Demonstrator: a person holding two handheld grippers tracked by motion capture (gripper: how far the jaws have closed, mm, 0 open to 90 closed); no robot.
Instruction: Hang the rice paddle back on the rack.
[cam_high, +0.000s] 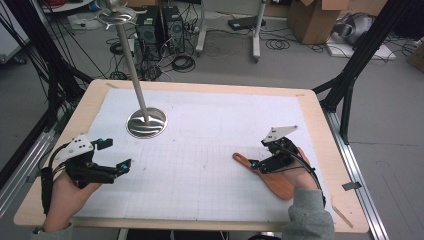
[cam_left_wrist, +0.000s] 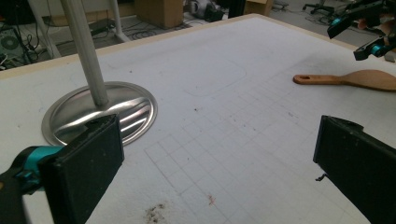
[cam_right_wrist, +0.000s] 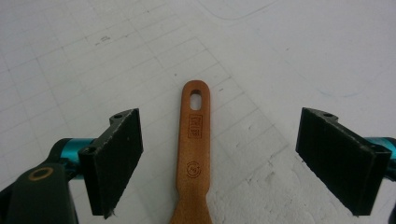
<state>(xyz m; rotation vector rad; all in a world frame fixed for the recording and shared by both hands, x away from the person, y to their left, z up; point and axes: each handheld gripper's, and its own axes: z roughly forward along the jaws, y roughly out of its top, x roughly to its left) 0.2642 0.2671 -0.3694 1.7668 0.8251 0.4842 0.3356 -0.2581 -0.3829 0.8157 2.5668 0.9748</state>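
Right gripper (cam_right_wrist: 219, 163) hovering low over the wooden spatula (cam_right_wrist: 195, 154), jaws spread wide with the handle centred in the gap and touching neither pad. Lined up that way, by the look of it, so a straight drop and a squeeze would catch the narrow handle across its width. Nothing clamped yet.

Spatula lying flat on the white gridded mat (cam_high: 210, 150), on the right side of the table (cam_high: 90, 100). Long axis running on a diagonal in the high view: handle end with the hanging hole (cam_right_wrist: 196, 99) pointing toward the table's middle and a little away from the person, broad blade (cam_high: 277, 182) back near the person's right hand, partly hidden beneath the gripper. In the right gripper view, handle pointing straight ahead, away from the camera, dead parallel to the jaw faces.

Left gripper (cam_high: 116, 156) parked well apart on the left, jaws also wide open and empty, seemingly just waiting. Ahead of it, the metal stand (cam_left_wrist: 100, 109) upright on its round base, probably where a holed handle belongs, though the top is too blurred in the high view to say.
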